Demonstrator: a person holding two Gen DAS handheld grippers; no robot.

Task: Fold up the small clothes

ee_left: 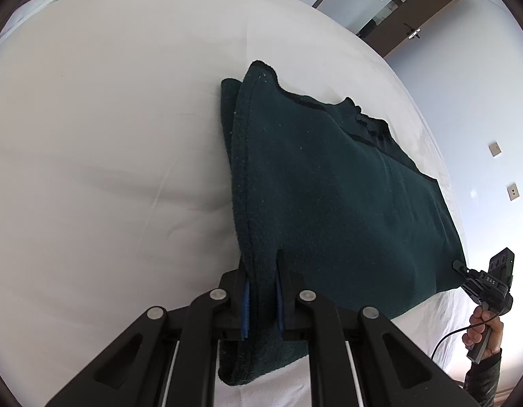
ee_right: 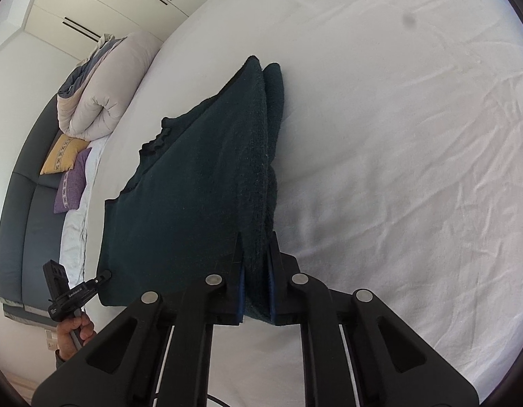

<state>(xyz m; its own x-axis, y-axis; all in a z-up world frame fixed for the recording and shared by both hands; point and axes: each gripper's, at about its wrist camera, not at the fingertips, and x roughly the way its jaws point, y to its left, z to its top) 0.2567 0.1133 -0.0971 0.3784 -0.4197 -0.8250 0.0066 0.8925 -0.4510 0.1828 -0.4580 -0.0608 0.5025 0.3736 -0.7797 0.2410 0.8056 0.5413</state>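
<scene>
Dark green fleece garment (ee_left: 329, 186) hangs stretched between the two tongs, its far end draped on the white bed (ee_left: 108, 135) ahead of them. The left tongs (ee_left: 261, 291) are clamped on one near corner, the thick hem pinched between the blue pads; the right tongs (ee_right: 256, 285) are clamped on the other near corner in the same way. Each pair shows at the far side of the other's view, gripping the opposite corner. Holding both corners taut and level probably keeps the doubled edge straight so that it can be carried forward over the part lying on the bed.
</scene>
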